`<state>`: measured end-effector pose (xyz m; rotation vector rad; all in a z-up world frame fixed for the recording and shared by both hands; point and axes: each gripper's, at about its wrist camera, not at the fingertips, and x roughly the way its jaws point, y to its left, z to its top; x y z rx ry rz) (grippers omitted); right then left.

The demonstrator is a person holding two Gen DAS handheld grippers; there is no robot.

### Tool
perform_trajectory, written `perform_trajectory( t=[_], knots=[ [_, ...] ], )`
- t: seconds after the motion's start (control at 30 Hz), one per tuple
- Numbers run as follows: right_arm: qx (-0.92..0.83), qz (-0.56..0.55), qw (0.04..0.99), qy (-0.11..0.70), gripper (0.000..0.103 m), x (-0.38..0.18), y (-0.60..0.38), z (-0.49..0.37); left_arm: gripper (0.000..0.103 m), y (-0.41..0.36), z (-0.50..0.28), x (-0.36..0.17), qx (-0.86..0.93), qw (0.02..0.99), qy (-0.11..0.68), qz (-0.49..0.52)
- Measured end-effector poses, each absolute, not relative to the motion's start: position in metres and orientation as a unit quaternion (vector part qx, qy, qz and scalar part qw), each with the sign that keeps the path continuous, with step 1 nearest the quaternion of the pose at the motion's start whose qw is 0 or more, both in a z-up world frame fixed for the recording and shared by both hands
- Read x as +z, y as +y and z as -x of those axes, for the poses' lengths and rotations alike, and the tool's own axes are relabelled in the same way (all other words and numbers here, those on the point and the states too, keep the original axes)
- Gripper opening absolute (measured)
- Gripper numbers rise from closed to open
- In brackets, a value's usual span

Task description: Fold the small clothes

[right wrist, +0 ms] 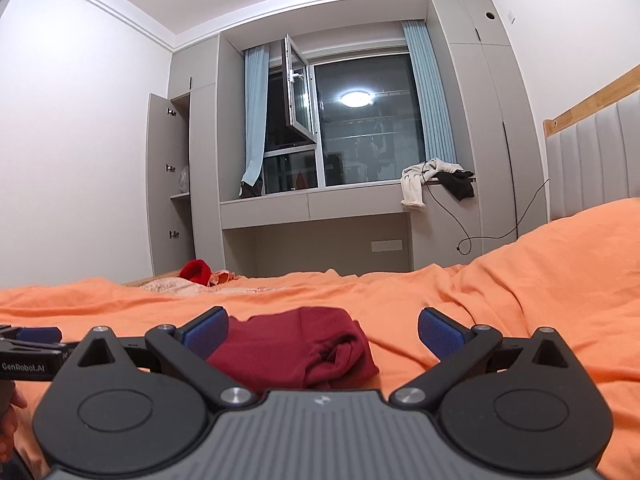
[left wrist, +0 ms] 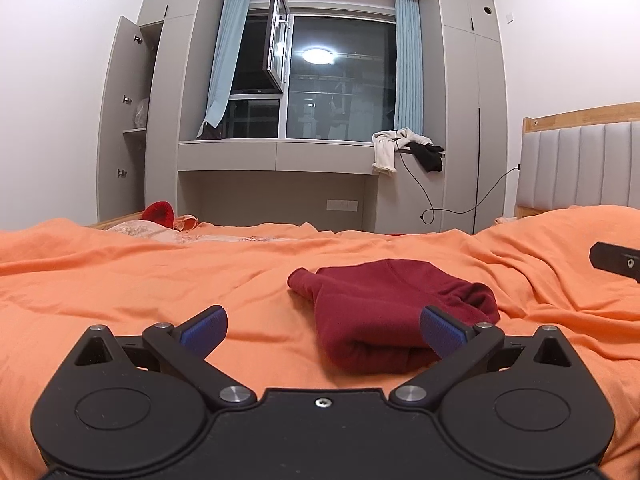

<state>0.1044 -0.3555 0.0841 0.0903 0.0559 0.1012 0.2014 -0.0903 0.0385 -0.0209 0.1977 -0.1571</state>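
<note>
A dark red small garment (left wrist: 380,308) lies folded in a compact bundle on the orange bedsheet (left wrist: 140,280). My left gripper (left wrist: 323,330) is open just before it, the right blue pad (left wrist: 442,330) close to the bundle's near right side, nothing between the fingers. In the right wrist view the same garment (right wrist: 300,348) lies in front of my right gripper (right wrist: 323,330), toward its left finger. That gripper is open too and holds nothing. A corner of the right gripper (left wrist: 614,262) shows at the left wrist view's right edge; the left gripper (right wrist: 30,346) shows at the other view's left edge.
A bright red item (left wrist: 159,213) and pinkish patterned cloth (left wrist: 160,232) lie at the bed's far left. The padded headboard (left wrist: 580,168) stands at right. Beyond the bed are a grey window desk (left wrist: 276,158) with white and black clothes (left wrist: 404,148), a dangling cable, and an open wardrobe door (left wrist: 124,120).
</note>
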Motion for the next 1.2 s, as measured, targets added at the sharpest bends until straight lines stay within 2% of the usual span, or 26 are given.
perform_trajectory(
  t=[0.3,0.57,1.2],
  knots=[
    [0.038,-0.028,0.997,0.064,0.103,0.065,-0.337,-0.074,0.102,-0.083,-0.165,0.022,-0.079,0.990,0.119,0.017],
    [0.039,-0.021,0.997,0.064,0.103,0.057,-0.329,-0.063,0.102,-0.082,-0.146,0.016,-0.082,0.989,0.124,0.023],
    [0.039,-0.005,0.997,0.067,0.103,0.056,-0.324,-0.063,0.102,-0.083,-0.143,0.016,-0.081,0.989,0.124,0.025]
  ],
)
